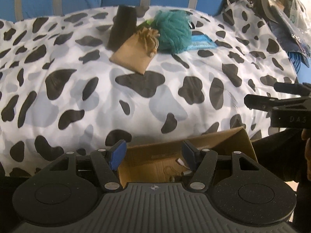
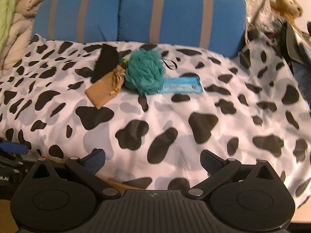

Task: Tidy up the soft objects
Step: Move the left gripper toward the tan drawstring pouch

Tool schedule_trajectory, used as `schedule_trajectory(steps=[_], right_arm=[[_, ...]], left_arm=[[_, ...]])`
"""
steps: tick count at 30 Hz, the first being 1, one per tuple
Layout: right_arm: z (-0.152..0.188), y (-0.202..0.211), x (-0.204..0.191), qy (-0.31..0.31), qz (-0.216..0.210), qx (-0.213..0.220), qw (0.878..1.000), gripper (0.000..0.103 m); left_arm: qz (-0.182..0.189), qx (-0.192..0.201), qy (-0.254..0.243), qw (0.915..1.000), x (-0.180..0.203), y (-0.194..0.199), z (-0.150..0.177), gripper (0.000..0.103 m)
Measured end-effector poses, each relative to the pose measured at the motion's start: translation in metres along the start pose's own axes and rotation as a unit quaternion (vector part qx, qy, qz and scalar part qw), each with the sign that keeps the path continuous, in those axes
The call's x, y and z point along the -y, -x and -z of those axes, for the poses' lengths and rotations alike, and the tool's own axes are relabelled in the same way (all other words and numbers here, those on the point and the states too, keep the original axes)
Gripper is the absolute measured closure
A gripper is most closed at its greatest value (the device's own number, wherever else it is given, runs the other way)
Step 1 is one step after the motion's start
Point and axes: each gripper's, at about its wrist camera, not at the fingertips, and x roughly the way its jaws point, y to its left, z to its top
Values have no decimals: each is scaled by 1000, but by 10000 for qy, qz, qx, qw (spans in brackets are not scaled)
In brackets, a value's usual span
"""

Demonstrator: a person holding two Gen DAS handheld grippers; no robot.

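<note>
Both the left tongs (image 1: 153, 153) and right tongs (image 2: 152, 162) gape empty, the open brown cardboard box (image 1: 229, 143) waiting beneath the left, while the fluffy teal pompom (image 2: 144, 71) lies far ahead on the cow-print bed (image 2: 175, 116), apparently awaiting collection.

Both wrist views tilt down over bedspread (image 1: 136, 101); share teal pompom (image 2: 144, 71) far off.

One tan pouch (image 2: 103, 92), one teal pompom (image 2: 144, 71), one black cloth (image 2: 106, 62), one blue cloth (image 2: 181, 85), two striped cushions (image 2: 180, 13) (both blue), one cardboard box (image 1: 231, 141).
</note>
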Motion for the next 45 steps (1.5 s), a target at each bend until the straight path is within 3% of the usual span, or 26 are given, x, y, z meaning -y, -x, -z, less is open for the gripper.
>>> schedule_trajectory(steps=[10,16,26,34,45], right_arm=[[-15,-9,7,212,10,33,9998,0],[-27,-21,21,159,201,80,9996,0],[-47,-39,45,-252,204,116,9994,0],[-59,-50,51,-191,250,140,9994,0],[-77,-69,65,-179,354,79,9992,0]], left_arm=[[-213,436,-481,9977,9,-2,-12,41],[-587,767,-1043,9898,18,-10,-24,41],[-581,1081,-1483,9813,24,-27,-42,41],[-629,1240,-1720,9752,27,-49,-60,41],[-813,1141,-1960,9706,29,-93,-86,41]])
